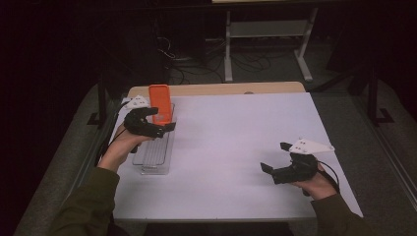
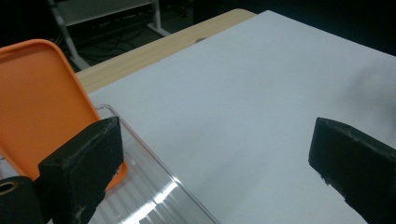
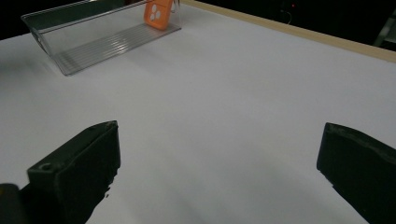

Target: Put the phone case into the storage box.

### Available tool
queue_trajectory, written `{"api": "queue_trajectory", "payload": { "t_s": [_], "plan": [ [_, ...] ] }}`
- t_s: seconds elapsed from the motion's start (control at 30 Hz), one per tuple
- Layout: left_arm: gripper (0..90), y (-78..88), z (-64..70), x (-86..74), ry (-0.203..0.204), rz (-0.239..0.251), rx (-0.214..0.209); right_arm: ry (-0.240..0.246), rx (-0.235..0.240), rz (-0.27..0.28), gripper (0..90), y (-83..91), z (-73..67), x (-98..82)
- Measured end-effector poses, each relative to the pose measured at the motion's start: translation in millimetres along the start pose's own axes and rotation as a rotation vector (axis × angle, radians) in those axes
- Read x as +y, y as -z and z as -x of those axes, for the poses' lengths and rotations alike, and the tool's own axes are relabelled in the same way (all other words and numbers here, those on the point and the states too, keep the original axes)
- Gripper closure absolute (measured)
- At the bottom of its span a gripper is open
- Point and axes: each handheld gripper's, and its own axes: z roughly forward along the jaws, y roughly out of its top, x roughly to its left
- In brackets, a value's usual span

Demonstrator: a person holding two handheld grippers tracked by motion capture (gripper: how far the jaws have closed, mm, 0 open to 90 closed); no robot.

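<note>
An orange phone case (image 1: 160, 102) stands leaning at the far end of a clear plastic bin (image 1: 156, 156) on the left of the table. My left gripper (image 1: 164, 119) hovers over that end of the bin, just in front of the case. In the left gripper view its jaws (image 2: 215, 140) stand wide apart with nothing between them. The orange case (image 2: 37, 102) lies outside the left jaw, above the bin's rim (image 2: 154, 186). My right gripper (image 1: 273, 156) is held at the front right, open and empty (image 3: 219, 140). From there the bin (image 3: 93, 44) and case (image 3: 159, 13) lie far off.
A white sheet (image 1: 236, 142) covers the table, with a wooden strip (image 1: 221, 89) along its far edge. Beyond the table stand a white metal rack (image 1: 268, 29) and floor cables (image 1: 196, 64). Dark frame posts flank the table.
</note>
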Motion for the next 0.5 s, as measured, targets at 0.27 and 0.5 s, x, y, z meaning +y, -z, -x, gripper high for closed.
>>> {"api": "queue_trajectory", "payload": {
  "t_s": [0.27,0.5],
  "plan": [
    [0.0,4.9,13.3,-10.1,-0.012,0.002,-0.039,0.004,0.008,0.000,0.0,0.3,0.0,2.1],
    [0.0,7.5,28.2,-22.1,-0.051,-0.009,-0.089,0.009,0.015,-0.002,0.0,-0.3,-1.1,3.5]
  ]
}}
